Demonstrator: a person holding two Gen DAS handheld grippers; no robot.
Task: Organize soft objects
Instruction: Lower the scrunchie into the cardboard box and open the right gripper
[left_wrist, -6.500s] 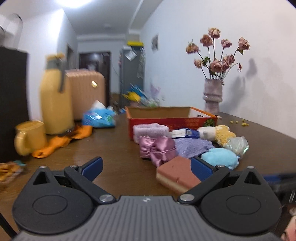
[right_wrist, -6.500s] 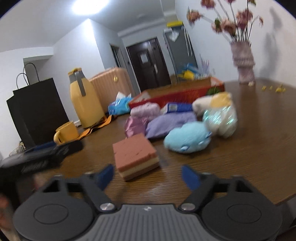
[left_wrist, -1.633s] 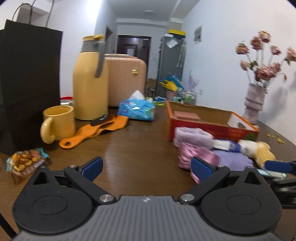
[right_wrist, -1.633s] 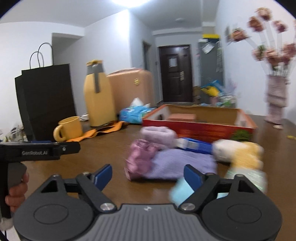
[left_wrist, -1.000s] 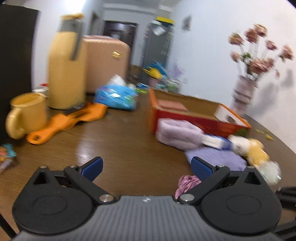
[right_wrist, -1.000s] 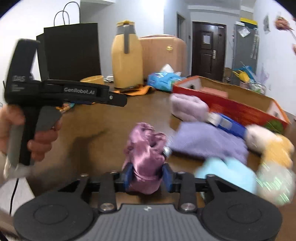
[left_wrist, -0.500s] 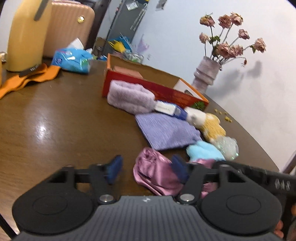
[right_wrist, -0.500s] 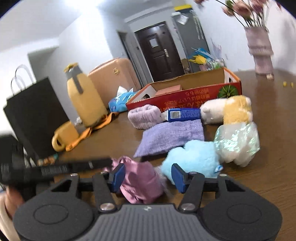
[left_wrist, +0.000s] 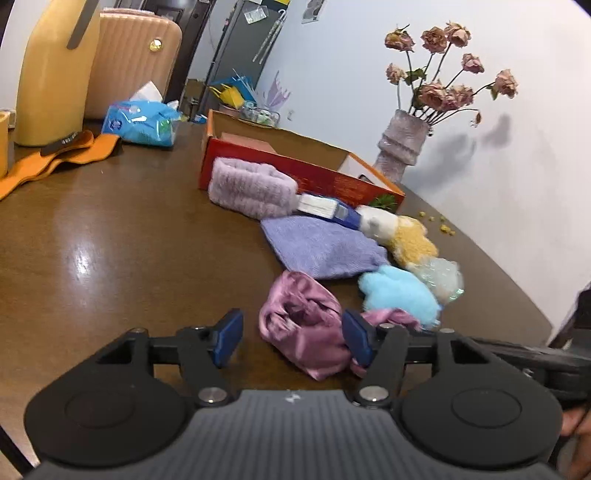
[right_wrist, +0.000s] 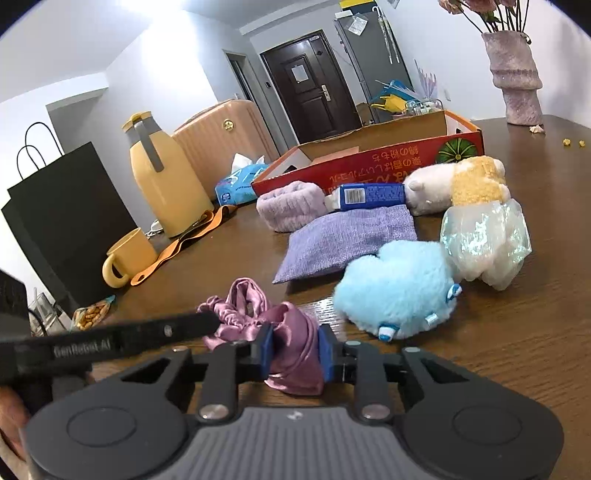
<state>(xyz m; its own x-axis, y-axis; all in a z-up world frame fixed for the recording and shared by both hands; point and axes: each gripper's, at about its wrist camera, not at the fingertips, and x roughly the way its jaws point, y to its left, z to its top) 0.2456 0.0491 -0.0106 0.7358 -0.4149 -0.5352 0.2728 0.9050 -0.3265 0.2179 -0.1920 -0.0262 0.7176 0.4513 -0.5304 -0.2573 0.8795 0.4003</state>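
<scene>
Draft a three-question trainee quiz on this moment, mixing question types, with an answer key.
1. True or false: the right claw has pink satin fabric between its pads.
2. Multiple choice: what lies directly in front of the red cardboard box, nearest the yellow jug? A) blue plush B) fluffy lilac band C) glittery pouch
3. Which side of the left claw is touching the pink satin scrunchie?

Key
1. True; the jaws are closing on the scrunchie.
2. B, the fluffy lilac band.
3. The right-hand pad in the left wrist view; the other pad stands clear, with the jaws opening.
</scene>
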